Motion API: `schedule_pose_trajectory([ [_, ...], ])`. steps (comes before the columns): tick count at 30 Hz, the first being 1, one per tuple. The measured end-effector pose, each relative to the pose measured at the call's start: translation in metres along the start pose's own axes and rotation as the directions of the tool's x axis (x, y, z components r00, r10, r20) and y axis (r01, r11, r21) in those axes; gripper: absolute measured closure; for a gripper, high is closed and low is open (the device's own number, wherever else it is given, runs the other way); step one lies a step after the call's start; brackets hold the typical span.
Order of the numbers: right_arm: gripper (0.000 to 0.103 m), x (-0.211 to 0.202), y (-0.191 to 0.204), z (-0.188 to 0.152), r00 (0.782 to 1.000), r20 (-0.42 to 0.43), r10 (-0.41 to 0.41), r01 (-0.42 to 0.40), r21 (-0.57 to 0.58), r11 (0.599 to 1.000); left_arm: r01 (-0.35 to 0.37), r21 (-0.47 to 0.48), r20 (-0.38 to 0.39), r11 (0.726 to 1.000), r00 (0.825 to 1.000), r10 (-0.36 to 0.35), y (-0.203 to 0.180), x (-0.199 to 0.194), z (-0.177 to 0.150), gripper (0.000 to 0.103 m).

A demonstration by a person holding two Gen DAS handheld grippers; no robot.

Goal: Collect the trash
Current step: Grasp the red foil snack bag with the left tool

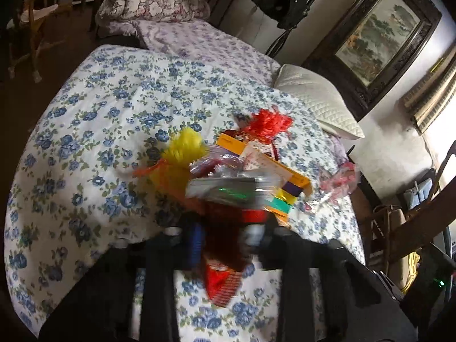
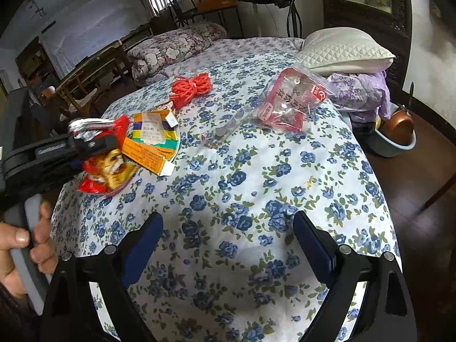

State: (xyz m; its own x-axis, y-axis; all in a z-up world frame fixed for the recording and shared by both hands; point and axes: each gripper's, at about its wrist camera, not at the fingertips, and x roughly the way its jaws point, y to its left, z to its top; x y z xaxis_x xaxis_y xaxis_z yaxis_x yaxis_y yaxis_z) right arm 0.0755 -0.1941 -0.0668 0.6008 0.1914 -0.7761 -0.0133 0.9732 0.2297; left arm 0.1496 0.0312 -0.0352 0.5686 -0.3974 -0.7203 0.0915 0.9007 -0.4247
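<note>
Left hand-held gripper [image 2: 94, 138] clamps a bundle of wrappers [image 2: 105, 171], lifting them clear of the bed [image 2: 256, 199]; right hand-held gripper [image 2: 228, 245] gapes empty, ready.

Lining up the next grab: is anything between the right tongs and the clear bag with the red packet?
Nothing visible in the way: only floral bedspread lies between the open right tongs and the clear bag. The orange box sits off left.

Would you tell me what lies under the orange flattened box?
The orange flattened box lies on the floral bedspread; anything beneath the box is covered.
</note>
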Motion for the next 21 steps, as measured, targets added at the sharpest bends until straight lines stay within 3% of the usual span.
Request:
schedule_pose_trajectory([
  [5, 0.012, 0.001, -0.006, 0.000, 1.000, 0.000, -0.017, 0.017, 0.013, 1.000, -0.010, 0.012, 0.042, 1.000, 0.999, 0.010, 0.000, -0.047, -0.010, 0.078],
  [9, 0.012, 0.001, -0.012, 0.002, 1.000, 0.003, -0.027, 0.027, 0.021, 0.999, -0.030, 0.018, 0.123, 0.999, 0.992, 0.027, 0.003, -0.079, -0.008, 0.078],
  [12, 0.012, -0.003, -0.025, 0.007, 0.998, 0.036, -0.057, 0.055, 0.047, 0.997, -0.050, -0.018, 0.123, 0.999, 0.991, 0.052, 0.012, -0.079, -0.005, 0.078],
  [16, 0.012, -0.007, -0.056, 0.021, 0.992, 0.075, -0.105, 0.092, 0.168, 0.982, -0.038, -0.027, 0.091, 0.999, 0.995, 0.040, 0.016, -0.072, -0.004, 0.078],
  [21, 0.012, 0.009, -0.084, 0.053, 0.990, 0.053, -0.131, 0.111, 0.279, 0.954, -0.028, -0.018, 0.071, 0.999, 0.997, 0.030, 0.016, -0.066, -0.004, 0.078],
])
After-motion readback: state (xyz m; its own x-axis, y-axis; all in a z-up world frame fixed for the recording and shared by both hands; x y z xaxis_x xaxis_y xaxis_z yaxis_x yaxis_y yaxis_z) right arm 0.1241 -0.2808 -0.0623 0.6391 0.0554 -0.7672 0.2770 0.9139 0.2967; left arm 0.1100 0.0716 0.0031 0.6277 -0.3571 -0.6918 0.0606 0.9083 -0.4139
